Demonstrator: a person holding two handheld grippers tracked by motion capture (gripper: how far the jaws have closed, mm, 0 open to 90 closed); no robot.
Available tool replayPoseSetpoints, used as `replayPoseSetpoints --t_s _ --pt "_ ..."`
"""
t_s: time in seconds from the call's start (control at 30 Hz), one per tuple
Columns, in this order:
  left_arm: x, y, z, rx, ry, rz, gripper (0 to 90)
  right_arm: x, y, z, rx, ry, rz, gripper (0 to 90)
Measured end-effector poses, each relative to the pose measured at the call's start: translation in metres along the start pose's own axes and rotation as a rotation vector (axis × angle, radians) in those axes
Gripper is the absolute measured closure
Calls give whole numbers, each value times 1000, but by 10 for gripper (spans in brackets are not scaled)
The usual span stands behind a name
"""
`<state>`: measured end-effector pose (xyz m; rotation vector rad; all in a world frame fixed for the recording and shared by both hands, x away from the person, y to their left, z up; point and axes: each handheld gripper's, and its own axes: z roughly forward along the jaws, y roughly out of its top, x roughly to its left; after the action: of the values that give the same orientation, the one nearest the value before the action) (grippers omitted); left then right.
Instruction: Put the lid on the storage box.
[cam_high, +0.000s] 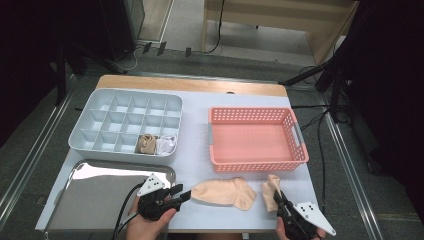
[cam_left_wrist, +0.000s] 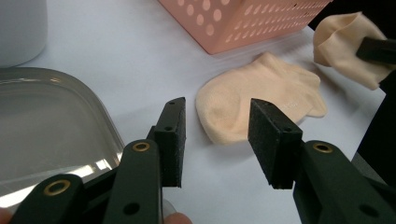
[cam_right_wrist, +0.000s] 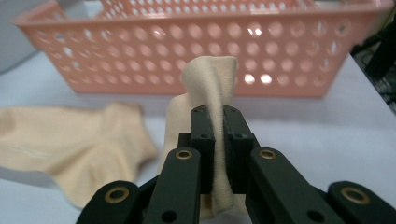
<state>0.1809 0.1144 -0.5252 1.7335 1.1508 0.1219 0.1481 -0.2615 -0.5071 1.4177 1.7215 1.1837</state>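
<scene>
The right gripper (cam_right_wrist: 218, 140) has its jaws pinched tight on the cuff of a small peach sock (cam_right_wrist: 210, 88), which stands up from the white table (cam_high: 200, 155) at the near right edge. To its left the second peach sock (cam_high: 225, 192) lies flat, with the left gripper (cam_left_wrist: 217, 133) just short of it, jaws partly apart and holding nothing. Both socks look light, limp and stretchy, so I judge a doubled edge at cuff or toe the surest hold. Farther off sit the pink basket (cam_high: 257, 165) and the grey divided organizer (cam_high: 95, 105).
</scene>
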Motion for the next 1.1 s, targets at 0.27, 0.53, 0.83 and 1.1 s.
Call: replayPoseSetpoints --t_s 0.27,0.53,0.83,1.1 --pt "-1 0 1 0 2 7 601 44 11 -5 -35 109 -3 857" --pt "-2 -1 1 8 0 11 603 79 -9 21 70 191 -53 690" --pt "1 2 -4 -12 -1 -1 597 54 -3 4 -34 212 54 642" --pt "-2 1 -1 -2 -8 7 591 65 -17 16 70 215 -5 620"
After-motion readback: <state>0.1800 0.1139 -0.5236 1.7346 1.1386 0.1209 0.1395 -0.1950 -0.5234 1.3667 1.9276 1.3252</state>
